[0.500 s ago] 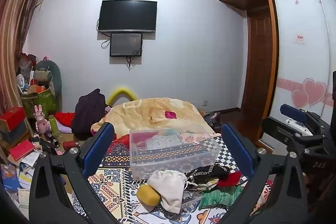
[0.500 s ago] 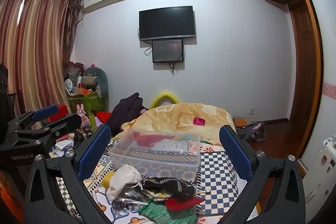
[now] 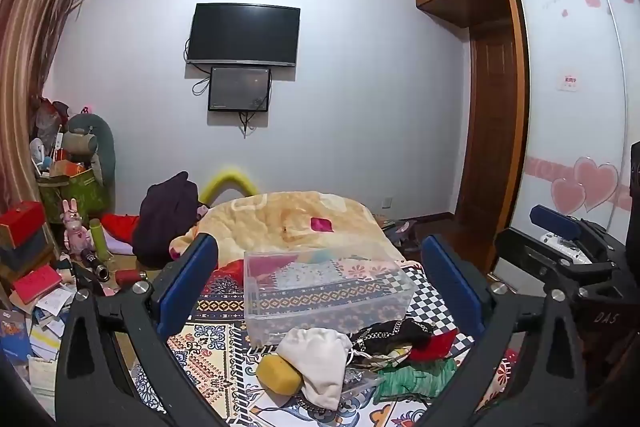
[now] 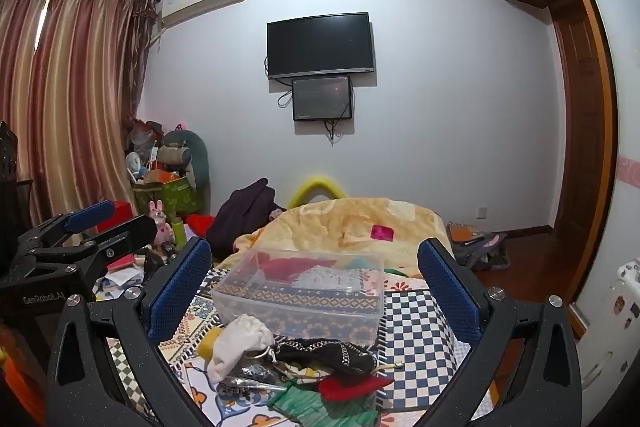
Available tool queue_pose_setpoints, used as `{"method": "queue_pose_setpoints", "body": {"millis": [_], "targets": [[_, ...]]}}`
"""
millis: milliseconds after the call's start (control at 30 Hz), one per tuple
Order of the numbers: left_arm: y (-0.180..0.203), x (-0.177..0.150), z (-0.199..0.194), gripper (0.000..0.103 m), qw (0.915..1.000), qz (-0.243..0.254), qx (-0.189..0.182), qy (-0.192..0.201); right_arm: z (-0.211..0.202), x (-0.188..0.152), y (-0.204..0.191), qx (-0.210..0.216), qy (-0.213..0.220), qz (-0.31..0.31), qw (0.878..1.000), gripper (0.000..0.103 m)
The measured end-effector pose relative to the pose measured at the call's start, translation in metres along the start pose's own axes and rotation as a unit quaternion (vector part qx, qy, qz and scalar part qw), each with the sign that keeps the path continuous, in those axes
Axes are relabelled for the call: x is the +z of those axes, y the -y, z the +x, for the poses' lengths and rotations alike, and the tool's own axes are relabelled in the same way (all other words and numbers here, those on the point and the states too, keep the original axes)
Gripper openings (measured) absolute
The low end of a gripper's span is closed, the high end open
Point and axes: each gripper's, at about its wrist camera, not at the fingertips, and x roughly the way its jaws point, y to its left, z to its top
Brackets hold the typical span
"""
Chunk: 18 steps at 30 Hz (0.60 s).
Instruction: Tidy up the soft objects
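Behind soft pile (image 3: 352, 359), clear bin (image 3: 326, 293); both tongs (image 3: 320, 287) (image 4: 316, 283) wide, empty.

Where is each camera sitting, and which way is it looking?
Left wrist view: on the left hand-held gripper, facing the clear plastic storage box on the bed; its blue-padded fingers show, with the right hand-held gripper at the right edge.
Right wrist view: on the right hand-held gripper, facing the same box; the left one shows at the left edge.
Both share the box, the white drawstring pouch and the black wall television.
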Motion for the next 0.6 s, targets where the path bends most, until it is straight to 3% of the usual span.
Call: {"method": "queue_pose_setpoints", "body": {"millis": [600], "targets": [[0.004,-0.0022,-0.0011,0.103,1.0,0.004,-0.001,0.006,-0.0021,0.004,0.0012,0.002,0.004,0.004,1.0,0.103]]}}
